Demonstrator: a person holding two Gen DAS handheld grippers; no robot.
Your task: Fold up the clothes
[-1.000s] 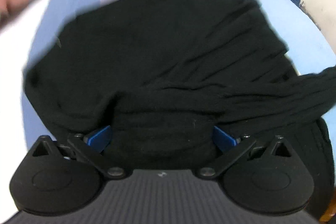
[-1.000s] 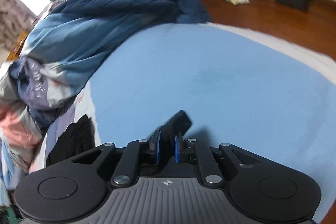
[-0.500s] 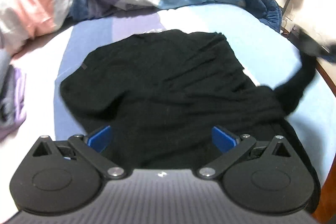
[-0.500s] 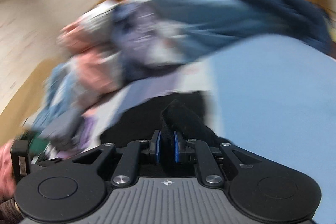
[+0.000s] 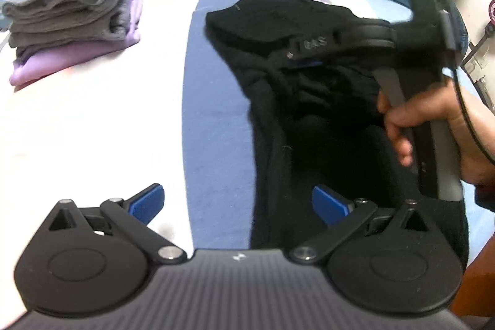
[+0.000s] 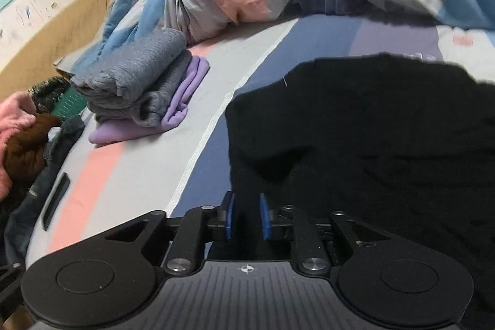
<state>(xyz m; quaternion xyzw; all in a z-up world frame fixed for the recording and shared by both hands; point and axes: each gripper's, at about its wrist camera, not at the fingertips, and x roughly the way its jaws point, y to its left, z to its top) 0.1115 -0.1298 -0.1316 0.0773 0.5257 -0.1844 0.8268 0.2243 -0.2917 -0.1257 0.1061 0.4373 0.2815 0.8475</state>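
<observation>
Folding the black knit garment (image 5: 309,119) on the striped bed sheet (image 5: 210,101), we show our right claw (image 6: 246,217) clenched on a fold of its fabric, carried over the body of the garment. Our left claw (image 5: 238,200) stands released, wide apart, one pad over the sheet, the other over the garment's near edge. A folded grey sweater (image 6: 133,73) atop a folded lilac garment (image 6: 182,95) suggests two pieces done; we judge the black one partway, with further folds left.

Bare sheet (image 5: 130,126) left of black garment (image 5: 309,119), folded stack (image 5: 71,20) beyond
</observation>
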